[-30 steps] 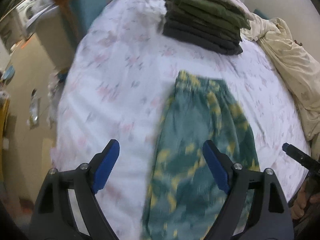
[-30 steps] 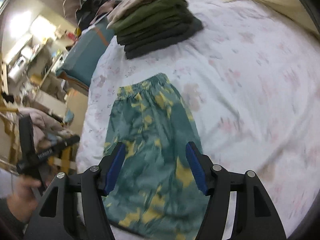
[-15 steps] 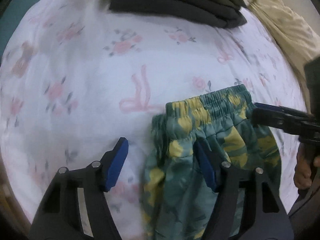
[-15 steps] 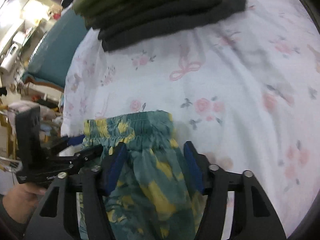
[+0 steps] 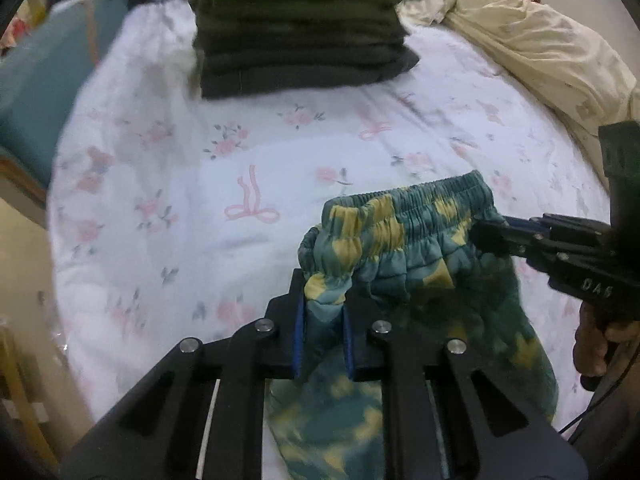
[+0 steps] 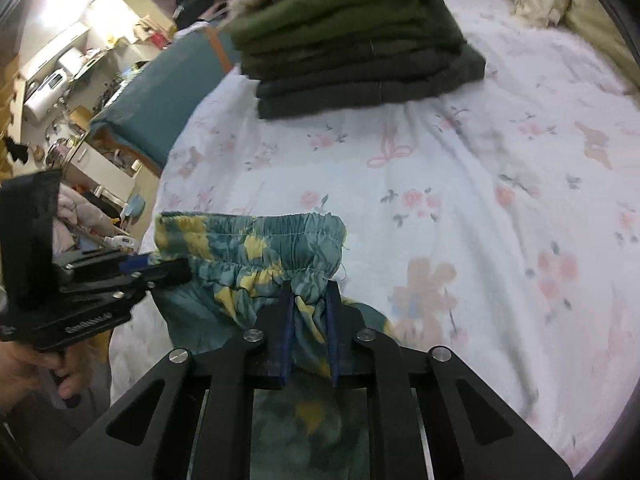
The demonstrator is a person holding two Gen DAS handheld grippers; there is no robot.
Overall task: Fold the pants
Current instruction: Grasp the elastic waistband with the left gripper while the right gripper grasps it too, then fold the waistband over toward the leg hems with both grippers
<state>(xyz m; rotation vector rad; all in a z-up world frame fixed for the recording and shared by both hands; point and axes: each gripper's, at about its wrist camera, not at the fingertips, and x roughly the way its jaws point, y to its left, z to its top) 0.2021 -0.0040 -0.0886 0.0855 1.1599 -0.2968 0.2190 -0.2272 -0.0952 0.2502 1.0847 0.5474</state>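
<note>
The teal-and-yellow tie-dye pants (image 5: 416,240) lie lengthwise on the floral bedsheet (image 5: 248,168), their gathered elastic waistband pointing toward the stack of folded dark green clothes (image 5: 304,28), legs running back under the cameras. The thin, crinkled fabric bunches at both waistband corners. The left gripper (image 5: 322,336), tilted steeply down, is closing its blue-padded jaws on one corner; the right gripper (image 6: 310,336) is closing on the other.

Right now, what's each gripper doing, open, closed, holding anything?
Left gripper: jaws closing on the waistband of the green and yellow pants.
Right gripper: jaws closing on the same waistband, other end.
</note>
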